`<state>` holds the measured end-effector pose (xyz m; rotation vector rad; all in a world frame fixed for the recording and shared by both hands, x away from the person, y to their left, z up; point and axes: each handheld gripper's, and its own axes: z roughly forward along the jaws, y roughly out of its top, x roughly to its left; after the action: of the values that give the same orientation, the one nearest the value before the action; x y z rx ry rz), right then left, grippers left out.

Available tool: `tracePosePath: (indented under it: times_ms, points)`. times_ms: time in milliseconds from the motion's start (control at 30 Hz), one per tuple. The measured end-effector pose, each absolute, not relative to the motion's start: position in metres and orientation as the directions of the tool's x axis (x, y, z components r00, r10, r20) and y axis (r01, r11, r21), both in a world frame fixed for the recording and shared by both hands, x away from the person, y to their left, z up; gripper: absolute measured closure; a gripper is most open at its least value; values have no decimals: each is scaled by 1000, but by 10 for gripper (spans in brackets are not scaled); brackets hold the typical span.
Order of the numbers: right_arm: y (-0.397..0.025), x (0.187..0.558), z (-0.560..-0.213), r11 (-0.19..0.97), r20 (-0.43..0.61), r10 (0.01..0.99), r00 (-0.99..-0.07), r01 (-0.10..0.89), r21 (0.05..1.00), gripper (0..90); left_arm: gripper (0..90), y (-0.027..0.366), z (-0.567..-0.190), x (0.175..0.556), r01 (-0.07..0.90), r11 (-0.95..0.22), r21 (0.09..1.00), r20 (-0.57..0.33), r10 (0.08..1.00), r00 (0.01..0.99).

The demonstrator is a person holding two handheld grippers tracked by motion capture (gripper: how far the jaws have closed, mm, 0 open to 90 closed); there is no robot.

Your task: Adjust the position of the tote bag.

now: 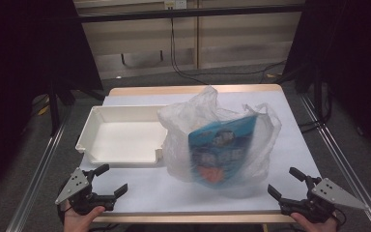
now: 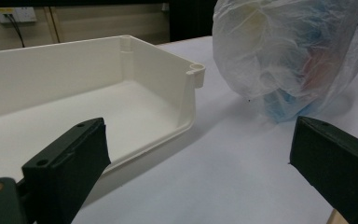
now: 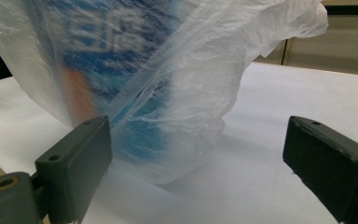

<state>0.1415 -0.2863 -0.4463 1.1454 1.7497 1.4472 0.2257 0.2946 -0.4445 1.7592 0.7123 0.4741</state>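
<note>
Plastic bag (image 1: pixel 217 140): translucent, blue box inside, upright mid-surface (image 1: pixel 290 145), just right of white tray (image 1: pixel 118 137). Left claw (image 1: pixel 110 180): jaws apart, empty, near front edge, below tray. Right claw (image 1: pixel 285 181): jaws apart, empty, front right, near bag.

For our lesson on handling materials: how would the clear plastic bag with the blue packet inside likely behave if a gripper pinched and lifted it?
The plastic bag looks thin and crinkled, so probably floppy and slippery. The blue packet inside stands upright, so it may tip or slide.
</note>
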Motion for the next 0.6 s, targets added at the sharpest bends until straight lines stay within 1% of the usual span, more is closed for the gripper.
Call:
tracePosePath:
  times_ms: [67,233,300,333,367,433,467,533,600]
  points:
    - [-286,141,-446,43,77,889,-452,249,967,78,41,295,-444,226,220,-201,955,-27,678,735]
    - [-288,141,-445,46,79,887,-455,258,965,121,51,294,-445,227,240,-208,948,-40,672,740]
    - [-289,142,-445,45,82,887,-455,262,964,140,56,293,-445,227,244,-209,947,-46,665,746]
    - [-289,142,-445,45,82,887,-455,262,964,140,56,291,-445,226,254,-191,948,-65,665,744]
    - [-288,142,-444,40,86,888,-452,263,964,148,62,291,-445,226,261,-202,944,-66,658,750]
    - [-288,142,-443,43,89,882,-464,265,963,187,73,290,-445,226,267,-215,939,-65,652,755]
    - [-288,142,-443,43,89,882,-464,265,963,187,75,290,-445,226,267,-215,939,-65,652,755]
    - [-288,143,-442,44,91,875,-475,266,963,229,78,289,-444,226,260,-229,938,-52,650,758]
    - [-289,143,-441,45,91,873,-480,266,963,240,78,288,-443,226,253,-228,940,-46,650,759]
